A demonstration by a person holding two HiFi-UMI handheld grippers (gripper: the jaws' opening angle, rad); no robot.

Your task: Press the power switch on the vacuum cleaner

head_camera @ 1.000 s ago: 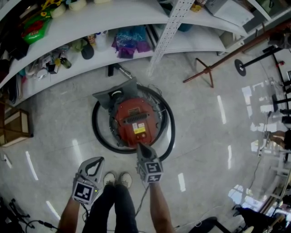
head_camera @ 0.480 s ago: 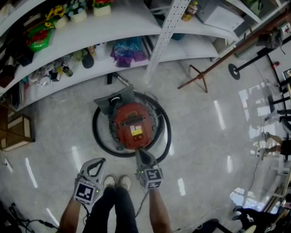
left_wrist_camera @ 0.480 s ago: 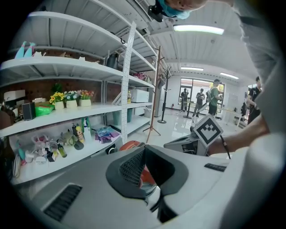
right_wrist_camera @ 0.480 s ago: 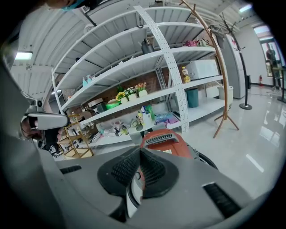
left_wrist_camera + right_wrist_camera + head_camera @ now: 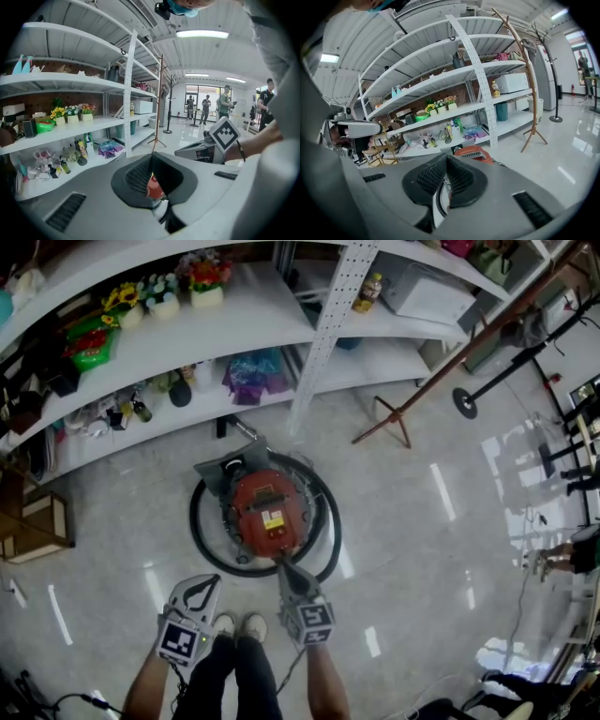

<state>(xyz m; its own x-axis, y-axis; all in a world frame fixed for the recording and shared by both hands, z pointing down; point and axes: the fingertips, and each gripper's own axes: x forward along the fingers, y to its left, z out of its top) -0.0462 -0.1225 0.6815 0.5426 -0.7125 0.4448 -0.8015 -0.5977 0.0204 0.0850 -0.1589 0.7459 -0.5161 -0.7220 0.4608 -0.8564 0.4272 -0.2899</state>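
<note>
My right gripper [image 5: 282,567], jaws pressed together, tip just beside the red vacuum cleaner [image 5: 267,512], my left gripper [image 5: 207,581], jaws also together, empty, near my shoes [image 5: 239,625].

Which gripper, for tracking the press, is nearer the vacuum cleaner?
The right gripper: its tip points at the vacuum cleaner's rim; the left gripper hangs back.

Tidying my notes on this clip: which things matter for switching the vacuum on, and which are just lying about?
Job: red vacuum cleaner, its black hose, right tongs nearest it.
Lying about: shelf flower pots, purple bag, wooden coat stand.
</note>
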